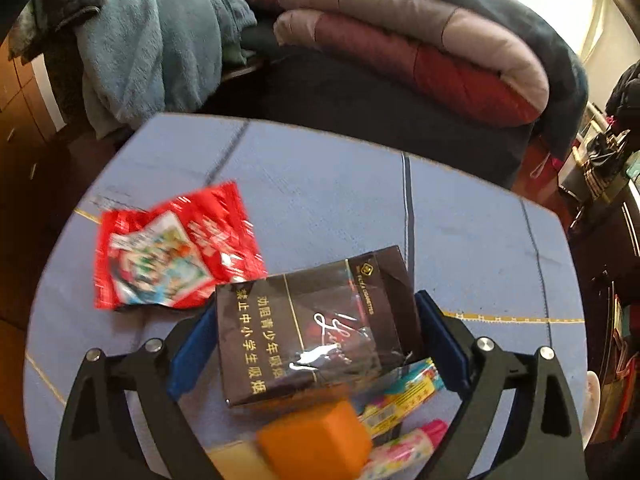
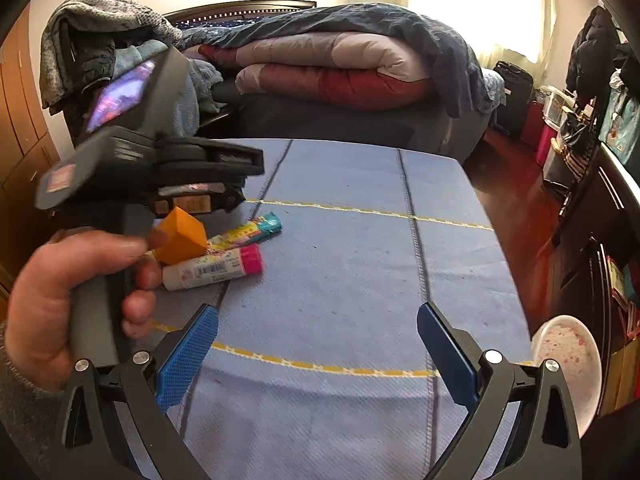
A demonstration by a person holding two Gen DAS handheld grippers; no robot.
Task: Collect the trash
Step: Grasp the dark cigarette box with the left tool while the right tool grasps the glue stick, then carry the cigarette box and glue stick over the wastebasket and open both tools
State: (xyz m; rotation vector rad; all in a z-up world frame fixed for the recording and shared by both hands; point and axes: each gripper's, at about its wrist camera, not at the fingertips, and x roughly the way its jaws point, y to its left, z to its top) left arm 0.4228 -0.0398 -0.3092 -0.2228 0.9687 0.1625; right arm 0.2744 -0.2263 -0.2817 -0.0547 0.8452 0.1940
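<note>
Left gripper (image 1: 316, 336) spread wide around a dark cigarette pack (image 1: 316, 328), blue pads flanking both sides; contact between pads and pack hard to judge, a sliver of gap apparent on each side, so pack between the jaws rather than clearly pinched. Pack's lower edge overlapping an orange block (image 1: 316, 436), blurred and close to the lens. Beside the block, a striped candy wrapper (image 1: 404, 392) and a white tube with a pink cap (image 1: 408, 448), both partly hidden behind pack and block. Red snack packet (image 1: 172, 252) flat on the blue tablecloth (image 1: 320, 184), just left of the pack, smeared by blur, print unreadable.

Right gripper (image 2: 318, 344) open, nothing between the pads, hovering over bare cloth. Left hand (image 2: 76, 292) wrapped around the other gripper's handle, that device blocking the pack and the red packet from this view. White bowl (image 2: 568, 356) cut off at the table's right edge. Folded quilt (image 2: 332, 76) on the bed behind.
</note>
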